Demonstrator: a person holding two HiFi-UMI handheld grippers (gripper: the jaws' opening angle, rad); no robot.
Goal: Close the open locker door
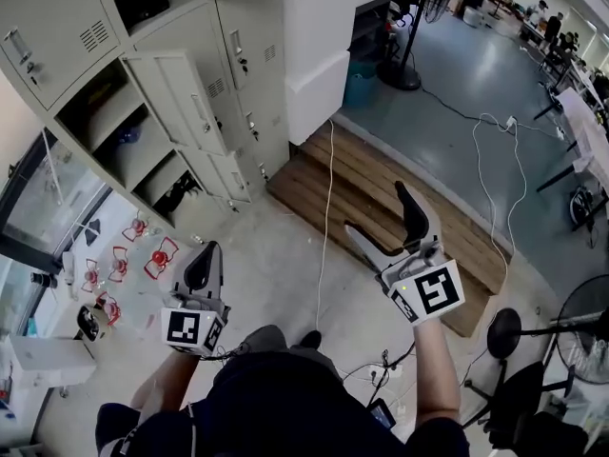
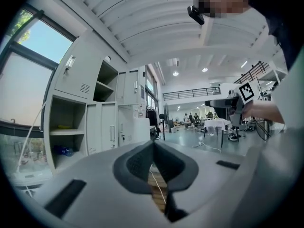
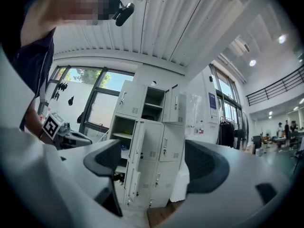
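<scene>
Close to the lens, the left gripper (image 1: 202, 267) has its pads pressed together, while the right gripper (image 1: 381, 215) is spread wide on nothing. Well ahead, the open locker door (image 1: 176, 112) stands swung out from the grey lockers (image 1: 243, 27). The right gripper view frames it between the jaws, while the left gripper view shows only a sliver of wooden platform (image 2: 156, 186).

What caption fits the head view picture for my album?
Shut left tool and open right tool face grey lockers with open doors.
</scene>
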